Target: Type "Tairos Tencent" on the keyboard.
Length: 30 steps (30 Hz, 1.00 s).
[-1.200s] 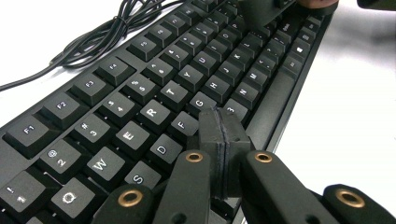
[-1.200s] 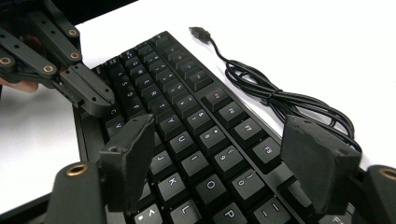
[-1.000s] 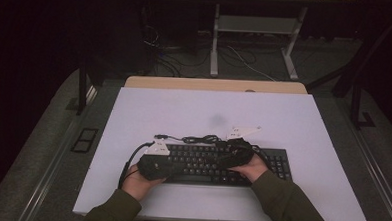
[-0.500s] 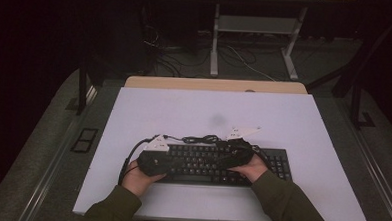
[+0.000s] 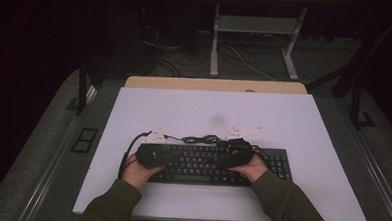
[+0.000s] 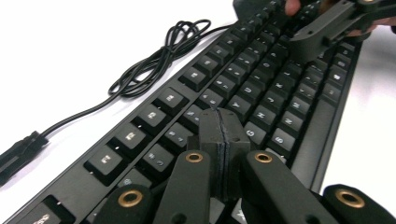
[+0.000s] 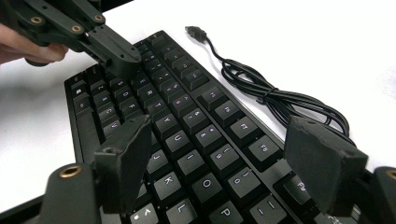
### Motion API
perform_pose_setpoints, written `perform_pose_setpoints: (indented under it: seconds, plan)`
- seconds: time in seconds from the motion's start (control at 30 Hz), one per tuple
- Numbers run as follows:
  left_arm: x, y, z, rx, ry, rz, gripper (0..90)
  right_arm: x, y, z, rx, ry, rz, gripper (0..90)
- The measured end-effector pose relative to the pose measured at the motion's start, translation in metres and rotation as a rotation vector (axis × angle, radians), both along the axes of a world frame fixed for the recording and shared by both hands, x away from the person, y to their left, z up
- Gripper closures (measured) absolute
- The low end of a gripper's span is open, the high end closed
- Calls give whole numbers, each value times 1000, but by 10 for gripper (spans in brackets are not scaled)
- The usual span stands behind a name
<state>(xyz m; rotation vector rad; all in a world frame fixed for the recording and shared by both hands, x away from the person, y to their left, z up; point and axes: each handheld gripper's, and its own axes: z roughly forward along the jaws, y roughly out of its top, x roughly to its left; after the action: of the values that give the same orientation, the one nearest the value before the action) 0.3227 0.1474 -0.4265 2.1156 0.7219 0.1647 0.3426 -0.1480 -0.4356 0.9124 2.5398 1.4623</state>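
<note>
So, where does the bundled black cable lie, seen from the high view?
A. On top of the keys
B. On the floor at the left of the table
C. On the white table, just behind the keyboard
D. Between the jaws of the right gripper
C: the coiled cable rests on the white table, beside the far edge of the keyboard, clear of the keys.

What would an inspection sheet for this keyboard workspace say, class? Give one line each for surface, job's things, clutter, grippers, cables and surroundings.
Surface: white table top, bare at the back.
Job's things: black keyboard lying flat near the front edge.
Clutter: nothing seen.
Grippers: left gripper shut with nothing between its jaws, over the keys; right gripper open above the keys.
Cables: keyboard cable bundled behind the keyboard, its plug loose.
Surroundings: dark floor, desk frame and floor wires beyond.
</note>
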Motion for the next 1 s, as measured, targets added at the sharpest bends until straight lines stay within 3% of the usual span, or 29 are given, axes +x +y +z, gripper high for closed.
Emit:
perform_pose_setpoints:
  seconds: [0.67,1.0]
  plan:
    - [4,-1,-10,44,19,5,889,0,0,0,-4,0,0,232]
    - [4,0,-10,33,24,12,889,0,0,0,-4,-2,0,232]
